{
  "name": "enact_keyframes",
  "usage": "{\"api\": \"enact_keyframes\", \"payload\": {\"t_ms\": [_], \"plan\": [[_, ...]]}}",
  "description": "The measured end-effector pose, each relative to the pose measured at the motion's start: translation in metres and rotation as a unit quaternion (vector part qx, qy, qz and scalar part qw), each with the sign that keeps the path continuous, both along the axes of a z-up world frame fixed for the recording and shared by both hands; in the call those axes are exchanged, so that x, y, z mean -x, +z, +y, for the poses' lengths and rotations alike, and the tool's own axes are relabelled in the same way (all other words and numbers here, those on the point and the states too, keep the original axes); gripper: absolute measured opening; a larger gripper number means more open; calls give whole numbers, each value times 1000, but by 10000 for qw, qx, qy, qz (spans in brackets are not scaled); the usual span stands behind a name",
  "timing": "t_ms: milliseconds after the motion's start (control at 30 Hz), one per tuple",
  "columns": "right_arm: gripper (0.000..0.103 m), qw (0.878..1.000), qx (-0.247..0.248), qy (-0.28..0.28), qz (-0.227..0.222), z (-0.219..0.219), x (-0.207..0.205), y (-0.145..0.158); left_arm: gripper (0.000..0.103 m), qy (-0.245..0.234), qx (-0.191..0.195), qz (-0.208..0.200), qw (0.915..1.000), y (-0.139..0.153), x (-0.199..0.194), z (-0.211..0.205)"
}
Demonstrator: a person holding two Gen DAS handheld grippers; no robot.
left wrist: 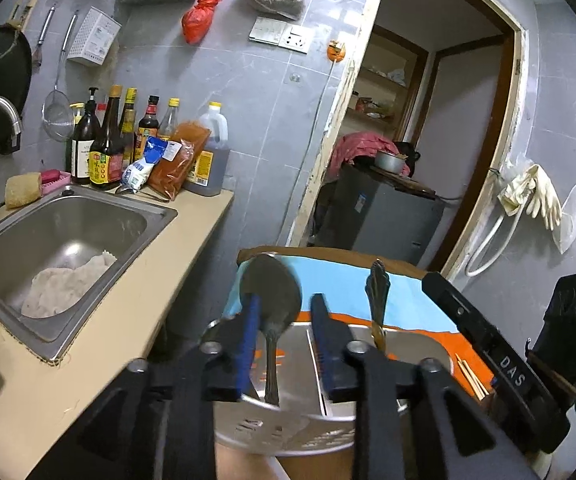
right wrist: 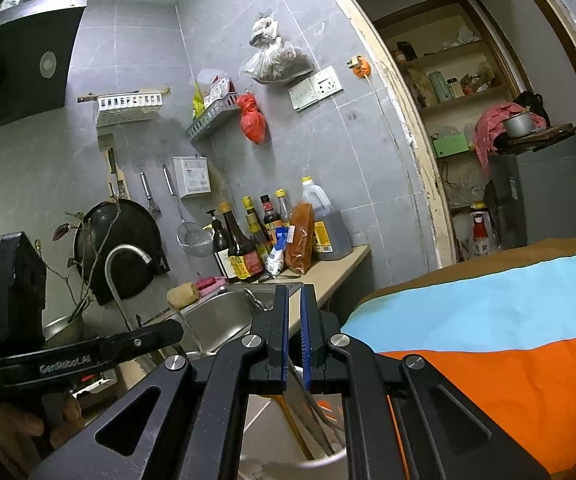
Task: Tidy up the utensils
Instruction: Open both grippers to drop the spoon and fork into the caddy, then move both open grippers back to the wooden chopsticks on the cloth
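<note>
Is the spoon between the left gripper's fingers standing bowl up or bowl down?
Bowl up: the spoon stands in the metal holder, handle down.

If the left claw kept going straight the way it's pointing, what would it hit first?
Probably the dark metal spoon standing bowl-up between the left claw fingers, its handle down in the silver metal utensil holder. Beyond it lies the blue and orange cloth; depth is unclear.

Steel spoon [left wrist: 270, 292] upright, bowl up, in steel holder [left wrist: 420, 346].
</note>
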State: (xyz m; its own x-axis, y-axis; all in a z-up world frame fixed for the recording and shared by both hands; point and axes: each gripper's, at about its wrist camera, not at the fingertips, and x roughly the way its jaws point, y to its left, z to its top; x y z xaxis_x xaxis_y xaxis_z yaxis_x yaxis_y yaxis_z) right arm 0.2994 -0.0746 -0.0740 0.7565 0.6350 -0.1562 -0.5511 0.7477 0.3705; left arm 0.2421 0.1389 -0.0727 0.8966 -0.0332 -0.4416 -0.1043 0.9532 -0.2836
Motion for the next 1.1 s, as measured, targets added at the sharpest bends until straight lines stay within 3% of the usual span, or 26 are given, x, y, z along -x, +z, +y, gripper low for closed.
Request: {"api": "enact_keyframes", "payload": {"t_ms": [133, 267, 367, 533, 600, 733, 833, 1100], "plan": [[7, 9998, 103, -123, 98, -8, 4, 6, 41, 4, 97, -8, 10000, 4, 6, -3], [36, 9993, 166, -319, 123, -21, 10, 16, 55, -13, 100, -104, 9999, 13, 10, -11], [40, 9983, 249, -513, 78, -33, 17, 28, 66, -59, 92, -267, 9996, 23, 12, -20], [61, 9954, 304, -914, -7, -64, 31, 49, 90, -134, 52, -565, 9983, 40, 11, -40], [75, 9929, 325, -1145, -35, -79, 38, 58, 100, -210, 100, -690, 9973, 44, 10, -49], [86, 9867, 367, -1583, -64, -109, 50, 72, 103, -352, 50, -767, 9964, 47, 5, -73], [100, 9804, 475, -1910, -110, -128, 59, 81, 103, -543, -91, -797, 9953, 49, 2, -98], [101, 9641, 704, -2556, -172, -184, 83, 94, 103, -995, -87, -910, 9908, 52, -4, -154]]}}
